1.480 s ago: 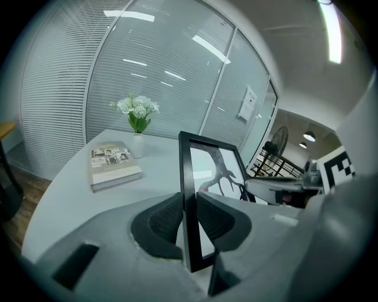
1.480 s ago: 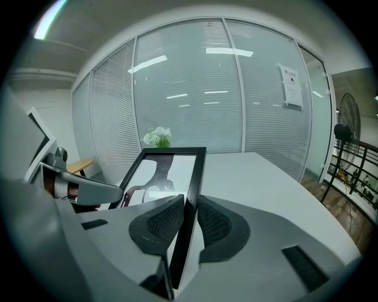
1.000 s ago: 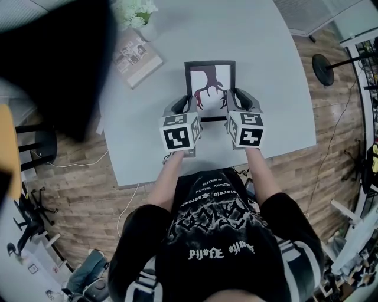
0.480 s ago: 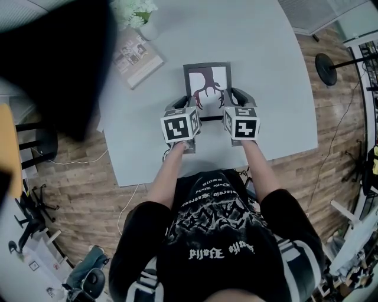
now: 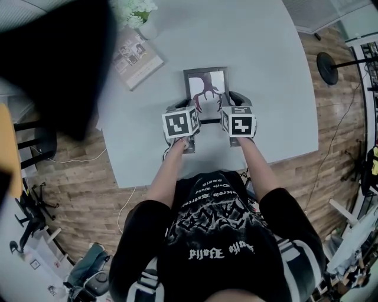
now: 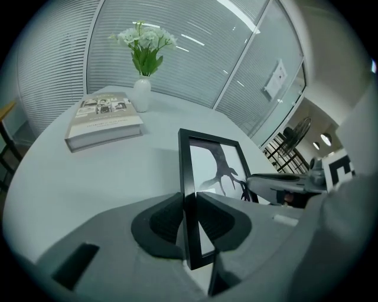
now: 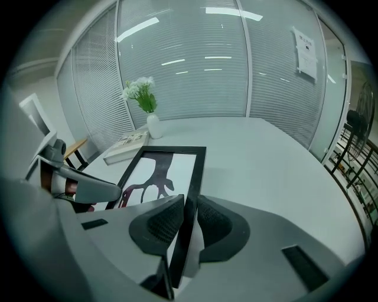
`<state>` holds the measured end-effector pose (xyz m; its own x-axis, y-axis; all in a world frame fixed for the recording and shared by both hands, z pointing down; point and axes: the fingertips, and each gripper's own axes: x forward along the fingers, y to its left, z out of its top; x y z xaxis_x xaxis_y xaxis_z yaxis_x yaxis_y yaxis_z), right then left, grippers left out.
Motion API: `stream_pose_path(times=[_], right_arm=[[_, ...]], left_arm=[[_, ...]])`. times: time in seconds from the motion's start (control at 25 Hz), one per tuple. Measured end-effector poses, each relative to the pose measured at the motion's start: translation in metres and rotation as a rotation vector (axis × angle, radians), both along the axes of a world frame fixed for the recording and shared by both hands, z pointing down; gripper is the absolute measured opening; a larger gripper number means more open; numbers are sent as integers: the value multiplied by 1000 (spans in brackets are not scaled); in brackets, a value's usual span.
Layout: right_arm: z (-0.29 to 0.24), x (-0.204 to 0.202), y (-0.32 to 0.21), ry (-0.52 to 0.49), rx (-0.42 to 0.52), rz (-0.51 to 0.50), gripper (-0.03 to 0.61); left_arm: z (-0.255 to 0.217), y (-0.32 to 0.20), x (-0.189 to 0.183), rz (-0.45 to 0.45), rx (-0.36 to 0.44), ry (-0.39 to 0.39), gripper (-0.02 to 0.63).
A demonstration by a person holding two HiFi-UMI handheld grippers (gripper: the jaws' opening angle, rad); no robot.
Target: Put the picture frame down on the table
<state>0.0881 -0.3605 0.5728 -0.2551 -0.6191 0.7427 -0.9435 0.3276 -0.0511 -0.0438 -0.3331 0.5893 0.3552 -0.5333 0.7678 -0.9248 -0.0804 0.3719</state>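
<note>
A black picture frame (image 5: 205,88) with a dark branching-antler print on white is held over the grey table (image 5: 266,71), between my two grippers. My left gripper (image 5: 188,111) is shut on the frame's left side bar (image 6: 188,194). My right gripper (image 5: 227,105) is shut on the frame's right side bar (image 7: 192,189). In the left gripper view the frame (image 6: 215,168) stands nearly on edge. In the right gripper view the frame (image 7: 158,174) tilts back toward the tabletop. Whether the frame's far edge touches the table is not clear.
A thick book (image 5: 134,56) lies at the table's back left, and a white vase of pale flowers (image 5: 137,13) stands behind it. The table's front edge (image 5: 195,174) runs just before my body. A black fan base (image 5: 328,66) stands on the wood floor at right.
Both grippers moved slightly away from my body with the frame. The frame looks shorter from above, tipped further toward lying flat.
</note>
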Motion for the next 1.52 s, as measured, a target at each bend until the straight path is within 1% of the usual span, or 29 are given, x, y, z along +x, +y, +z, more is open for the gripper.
stream_pose_path(times=[0.2, 0.44, 0.6, 0.84, 1.12, 1.36, 1.52], right_arm=[[14, 2, -2, 11, -36, -3, 67], [24, 1, -4, 20, -69, -9, 67], [31, 3, -2, 17, -99, -10, 67], [37, 3, -1, 18, -125, -9, 67], [47, 4, 4, 31, -150, -4, 67], [49, 3, 3, 36, -150, -8, 67], [49, 3, 4, 1, -153, -21, 68]], left_arm=[[12, -1, 1, -4, -40, 0, 83], [21, -3, 0, -8, -69, 0, 83], [25, 0, 1, -10, -98, 15, 83], [31, 1, 2, -11, -119, 14, 83], [38, 7, 2, -11, -153, 23, 83], [40, 6, 1, -12, -154, 23, 86], [41, 7, 1, -27, -167, 52, 87]])
